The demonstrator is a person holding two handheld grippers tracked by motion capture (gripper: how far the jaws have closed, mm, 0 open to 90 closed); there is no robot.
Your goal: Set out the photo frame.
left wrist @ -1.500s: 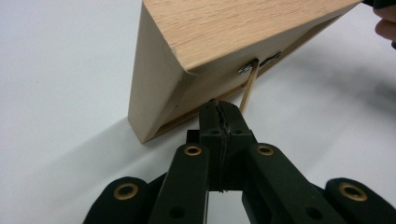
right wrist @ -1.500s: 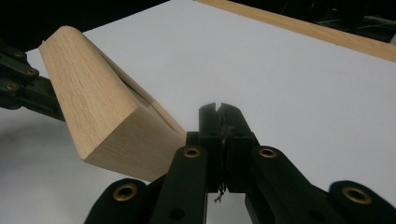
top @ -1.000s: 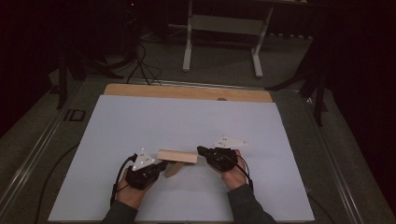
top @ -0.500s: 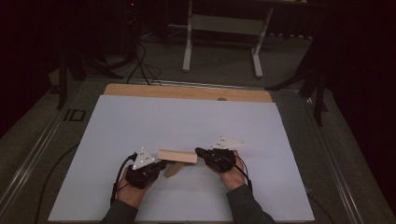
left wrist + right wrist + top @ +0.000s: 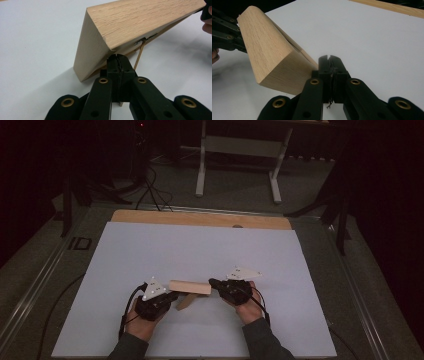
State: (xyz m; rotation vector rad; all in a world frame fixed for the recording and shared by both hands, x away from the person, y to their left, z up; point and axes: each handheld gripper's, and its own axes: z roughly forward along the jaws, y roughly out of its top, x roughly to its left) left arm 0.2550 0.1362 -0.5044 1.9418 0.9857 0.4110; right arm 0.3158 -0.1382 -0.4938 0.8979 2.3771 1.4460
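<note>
A light oak block is held just above the white sheet, between my two grippers. A thin tan panel hangs from its underside and slants down to the sheet. My left gripper is at the block's left end. In the left gripper view its jaws are pressed together under the block, with a thin tan strip pinched between them; a slim strut is beside them. My right gripper is at the right end, its jaws closed tight against the block's lower edge.
The white sheet covers most of the table, with a bare wooden strip along the far edge. Beyond the table stand a pale metal stand and dark cables on the floor. Metal rails run along the table's sides.
</note>
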